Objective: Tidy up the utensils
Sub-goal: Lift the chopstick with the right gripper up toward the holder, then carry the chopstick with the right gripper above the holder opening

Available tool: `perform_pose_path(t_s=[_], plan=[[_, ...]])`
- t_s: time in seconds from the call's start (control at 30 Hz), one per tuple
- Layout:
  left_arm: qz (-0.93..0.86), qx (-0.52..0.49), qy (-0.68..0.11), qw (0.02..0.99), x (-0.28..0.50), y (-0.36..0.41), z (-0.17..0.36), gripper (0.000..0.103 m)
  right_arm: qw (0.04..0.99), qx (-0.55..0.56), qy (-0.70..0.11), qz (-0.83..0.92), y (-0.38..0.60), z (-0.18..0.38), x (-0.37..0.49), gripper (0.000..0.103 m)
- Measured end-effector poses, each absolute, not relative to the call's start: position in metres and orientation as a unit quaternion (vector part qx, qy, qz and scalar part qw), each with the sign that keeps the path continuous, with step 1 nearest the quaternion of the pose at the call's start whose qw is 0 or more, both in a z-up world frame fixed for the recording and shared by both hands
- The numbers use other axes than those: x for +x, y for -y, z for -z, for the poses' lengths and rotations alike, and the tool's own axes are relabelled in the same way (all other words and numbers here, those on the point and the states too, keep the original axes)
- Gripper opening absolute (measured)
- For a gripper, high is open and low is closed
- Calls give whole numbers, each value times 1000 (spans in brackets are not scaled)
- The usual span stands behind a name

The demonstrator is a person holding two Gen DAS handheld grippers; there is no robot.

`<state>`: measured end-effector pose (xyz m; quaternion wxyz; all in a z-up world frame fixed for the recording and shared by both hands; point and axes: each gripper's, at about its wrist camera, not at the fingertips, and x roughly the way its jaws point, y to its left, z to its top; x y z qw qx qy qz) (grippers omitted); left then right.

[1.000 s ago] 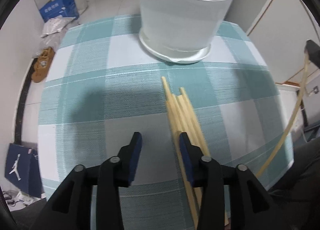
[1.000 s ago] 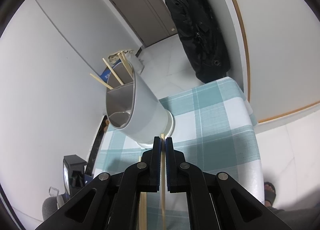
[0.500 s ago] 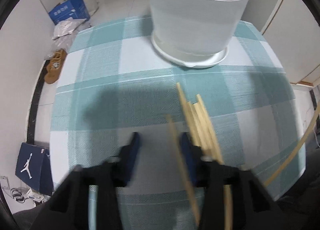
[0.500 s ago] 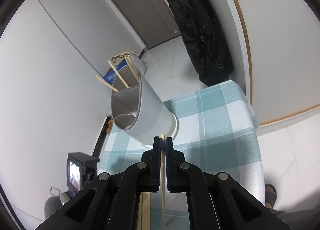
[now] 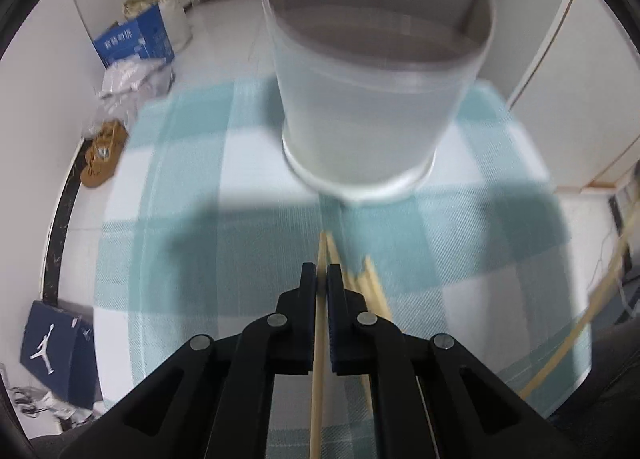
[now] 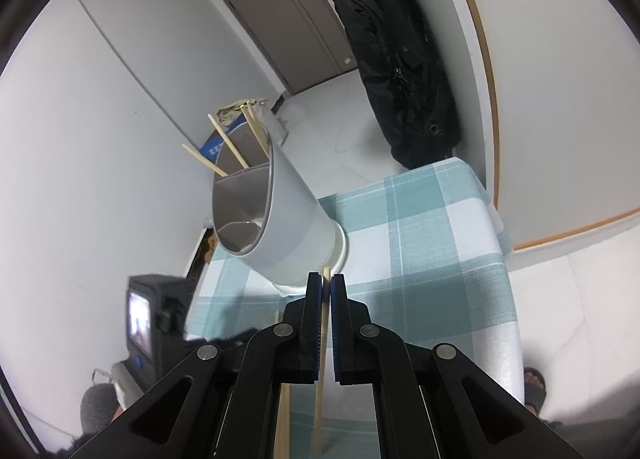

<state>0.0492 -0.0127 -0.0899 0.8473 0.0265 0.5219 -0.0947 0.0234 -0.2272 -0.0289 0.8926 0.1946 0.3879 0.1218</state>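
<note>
Holding one chopstick (image 5: 319,323) pinched in the left gripper (image 5: 322,279), whose jaws have just closed on it, we should lift clear of the loose chopsticks (image 5: 374,287) at four o'clock, then tip it into the holder (image 5: 376,99) at twelve; the right gripper (image 6: 326,291) apparently clamps another chopstick (image 6: 325,323), so we keep them apart

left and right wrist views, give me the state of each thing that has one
left claw: just closed, shut on a chopstick
right claw: shut on another chopstick
utensil holder: upright on the checked tablecloth, several chopsticks in holder sticking out of its back compartment
loose chopsticks: lying flat on the cloth beside the left claw
door: closed
</note>
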Motion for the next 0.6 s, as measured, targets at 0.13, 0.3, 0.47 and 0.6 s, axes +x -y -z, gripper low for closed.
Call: perform_pose_path(t_s=[0.13, 0.3, 0.47, 0.6], plan=[[114, 5, -431, 895, 31, 6, 49, 1, 897, 189, -380, -123, 223, 28, 21, 3], [130, -31, -344, 930, 7, -4, 13, 1, 903, 181, -366, -133, 213, 25, 15, 3], [133, -32, -340, 930, 9, -6, 10, 1, 916, 167, -338, -140, 200, 16, 7, 3], [138, -32, -338, 931, 7, -6, 3, 1, 929, 146, -311, -138, 188, 7, 0, 3]])
